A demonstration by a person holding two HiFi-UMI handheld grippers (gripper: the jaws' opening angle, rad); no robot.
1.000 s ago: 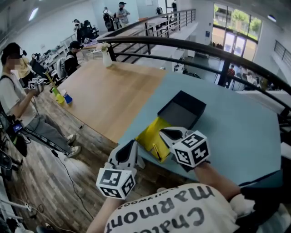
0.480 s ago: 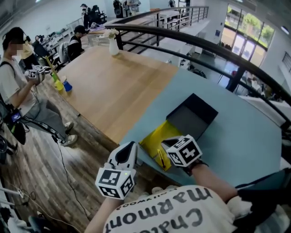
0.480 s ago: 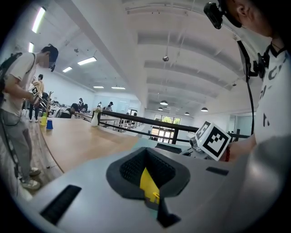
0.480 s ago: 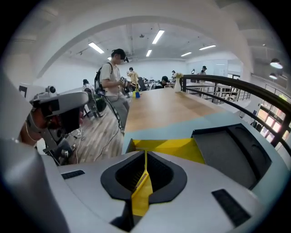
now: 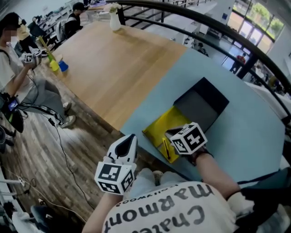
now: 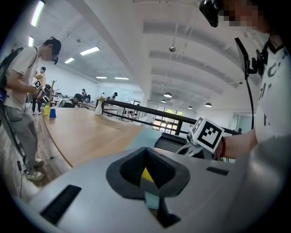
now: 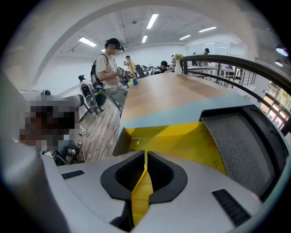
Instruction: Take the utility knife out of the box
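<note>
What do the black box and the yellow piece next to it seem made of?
Black box: probably rigid cardboard, matte; its grey lining looks speckled, like foam or felt. Yellow piece: thin smooth card or paper, judging by its flat folded edge; uncertain.

bright even light from ceiling strips [image 7: 152, 20] and windows [image 5: 261, 13], fisheye warp at edges, blur on near jaws
</note>
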